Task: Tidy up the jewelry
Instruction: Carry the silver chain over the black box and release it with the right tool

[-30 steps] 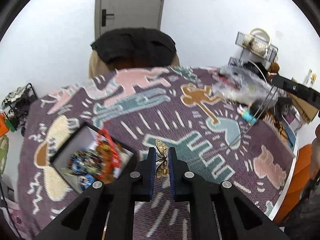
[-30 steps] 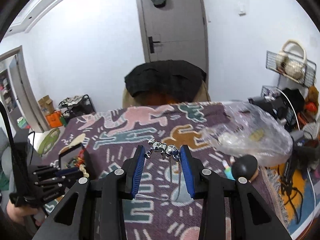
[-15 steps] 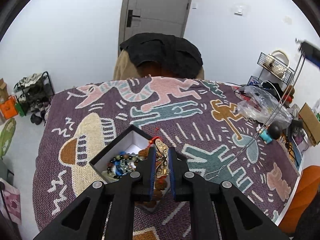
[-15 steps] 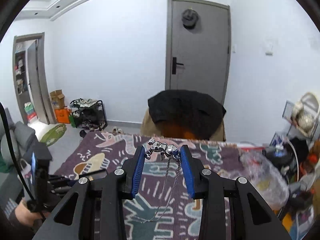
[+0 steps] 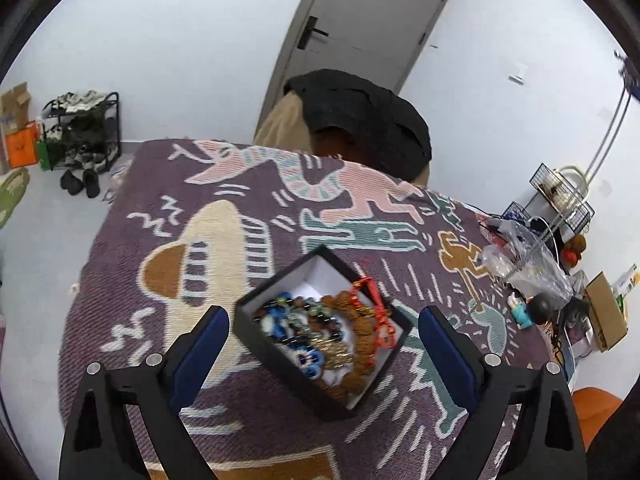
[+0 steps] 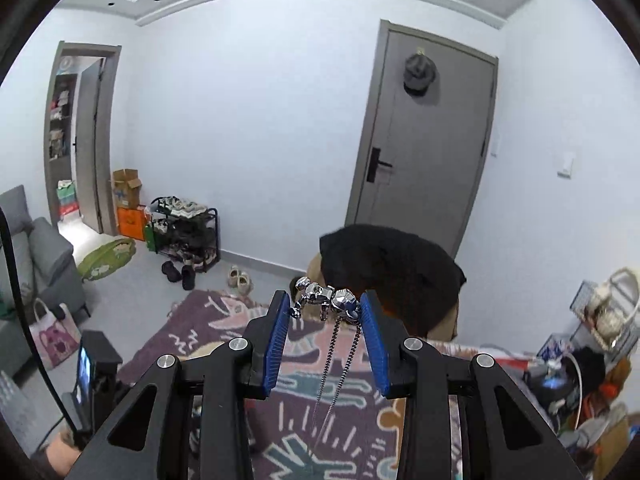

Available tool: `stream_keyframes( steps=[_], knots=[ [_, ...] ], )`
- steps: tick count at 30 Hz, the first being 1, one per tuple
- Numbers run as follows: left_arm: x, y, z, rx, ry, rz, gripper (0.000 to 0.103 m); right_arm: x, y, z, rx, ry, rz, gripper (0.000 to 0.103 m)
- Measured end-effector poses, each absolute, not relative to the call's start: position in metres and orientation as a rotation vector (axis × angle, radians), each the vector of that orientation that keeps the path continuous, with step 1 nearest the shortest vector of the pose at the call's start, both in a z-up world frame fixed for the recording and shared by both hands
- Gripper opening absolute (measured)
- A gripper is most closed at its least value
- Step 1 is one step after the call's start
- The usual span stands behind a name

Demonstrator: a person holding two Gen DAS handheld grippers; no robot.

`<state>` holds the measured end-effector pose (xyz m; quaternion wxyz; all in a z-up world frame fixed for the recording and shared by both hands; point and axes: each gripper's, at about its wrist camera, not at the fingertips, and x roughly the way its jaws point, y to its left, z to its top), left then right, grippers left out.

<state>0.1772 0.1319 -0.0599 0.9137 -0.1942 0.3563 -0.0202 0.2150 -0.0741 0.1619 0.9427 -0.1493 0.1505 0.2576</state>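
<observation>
Now left gripper [image 5: 322,334] jaws have just been opening, released wide over black box [image 5: 288,368] of beads on rug [image 5: 224,240]. Right gripper [image 6: 325,322] grasps silver pendant [image 6: 326,300], chain [image 6: 332,364] dangling.

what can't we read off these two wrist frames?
- Left wrist: pieces in the black box blur into one pile; can't separate them.
- Right wrist: silver chain end lost low against the rug.
- Right wrist: box hidden behind the right gripper.

Your two grippers, left gripper [image 5: 322,332] and right gripper [image 6: 325,338], are matte black, blue-padded inside, with silver screws.
</observation>
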Motion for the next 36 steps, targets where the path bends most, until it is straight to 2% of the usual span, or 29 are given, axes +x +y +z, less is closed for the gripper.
stream_keyframes(
  steps=[9, 17, 36],
  knots=[
    [0.145, 0.152, -0.068, -0.401, 0.708, 0.003, 0.096, 0.199, -0.030, 0.198, -0.347, 0.233, 0.556, 0.037],
    [0.121, 0.183, -0.072, -0.443, 0.686, 0.054, 0.096, 0.188, -0.004, 0.192, -0.379, 0.228, 0.585, 0.037],
    [0.082, 0.209, -0.096, -0.504, 0.691, 0.111, 0.096, 0.256, 0.043, -0.001, -0.408, 0.676, 0.708, 0.037]
  ],
)
